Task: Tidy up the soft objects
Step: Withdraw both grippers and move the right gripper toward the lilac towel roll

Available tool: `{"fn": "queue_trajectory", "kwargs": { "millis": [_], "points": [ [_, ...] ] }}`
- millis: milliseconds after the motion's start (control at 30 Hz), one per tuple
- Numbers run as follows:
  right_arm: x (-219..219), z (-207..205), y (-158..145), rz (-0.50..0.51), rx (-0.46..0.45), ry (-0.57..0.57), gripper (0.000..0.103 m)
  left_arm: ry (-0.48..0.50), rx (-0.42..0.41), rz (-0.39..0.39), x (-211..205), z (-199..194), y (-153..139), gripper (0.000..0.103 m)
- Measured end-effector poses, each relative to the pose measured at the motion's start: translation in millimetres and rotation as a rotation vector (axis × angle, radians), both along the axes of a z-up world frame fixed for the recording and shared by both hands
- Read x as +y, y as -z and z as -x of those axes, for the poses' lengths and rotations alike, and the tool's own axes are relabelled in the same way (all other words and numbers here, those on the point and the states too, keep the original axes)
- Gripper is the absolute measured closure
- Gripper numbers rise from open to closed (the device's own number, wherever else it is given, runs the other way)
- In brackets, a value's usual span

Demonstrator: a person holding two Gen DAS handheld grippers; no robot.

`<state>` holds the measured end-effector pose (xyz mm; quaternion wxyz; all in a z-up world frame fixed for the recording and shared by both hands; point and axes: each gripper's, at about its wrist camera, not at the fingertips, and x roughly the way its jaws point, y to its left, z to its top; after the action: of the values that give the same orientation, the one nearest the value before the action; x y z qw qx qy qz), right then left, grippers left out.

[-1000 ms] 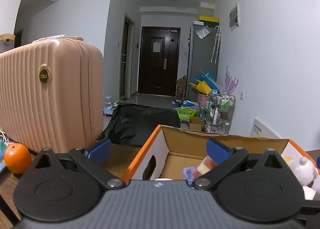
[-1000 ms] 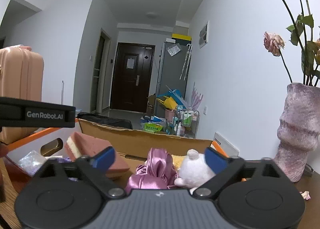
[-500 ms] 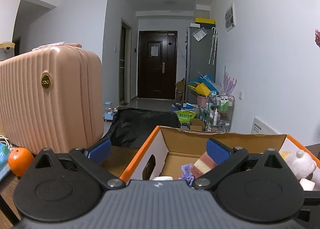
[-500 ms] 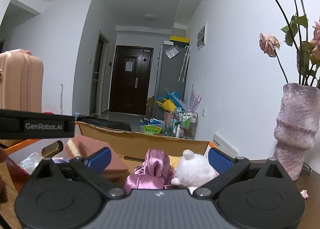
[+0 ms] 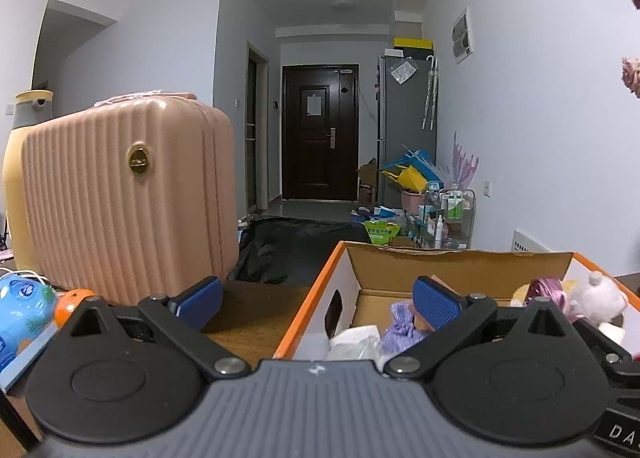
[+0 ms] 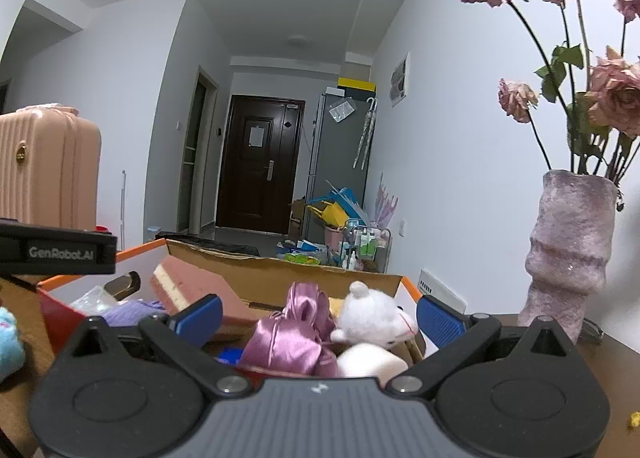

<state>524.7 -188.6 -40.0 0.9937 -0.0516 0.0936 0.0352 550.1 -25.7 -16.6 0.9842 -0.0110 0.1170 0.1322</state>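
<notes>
An open cardboard box [image 5: 460, 258] [image 6: 280, 266] with orange edges sits on the wooden table and holds soft things: a white plush bear [image 6: 372, 316] [image 5: 598, 296], a pink satin bundle [image 6: 296, 332], a pink and cream sponge [image 6: 188, 284], a purple knit cloth [image 5: 400, 324] [image 6: 128, 310] and white tissue [image 5: 354, 340]. My left gripper [image 5: 318, 296] is open and empty, over the box's left wall. Wide open too, my right gripper [image 6: 318, 316] has nothing between its fingers and hovers just in front of the satin bundle and the bear.
A pink ribbed suitcase [image 5: 124, 194] stands on the table at left, with an orange [image 5: 70, 298] and a blue toy [image 5: 22, 300] before it. A purple vase [image 6: 568, 258] of dried roses stands right of the box. Another blue plush [image 6: 8, 334] lies at left.
Both grippers have drawn back and risen a little, so more of the box and table shows. The fingers stay open and nothing was picked up.
</notes>
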Motion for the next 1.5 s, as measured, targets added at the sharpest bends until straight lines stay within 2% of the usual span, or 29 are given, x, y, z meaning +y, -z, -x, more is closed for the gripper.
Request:
{"fn": "queue_trajectory", "kwargs": {
  "millis": [533,1500],
  "points": [
    [1.8,64.1,-1.1,-0.012,0.013,-0.005,0.0,0.031,-0.007,-0.055,8.1,67.1,1.3,0.0],
    [23.3,184.8,-2.2,-0.04,0.076,-0.059,0.0,0.004,0.065,-0.017,57.0,198.3,2.0,0.0]
  ]
}}
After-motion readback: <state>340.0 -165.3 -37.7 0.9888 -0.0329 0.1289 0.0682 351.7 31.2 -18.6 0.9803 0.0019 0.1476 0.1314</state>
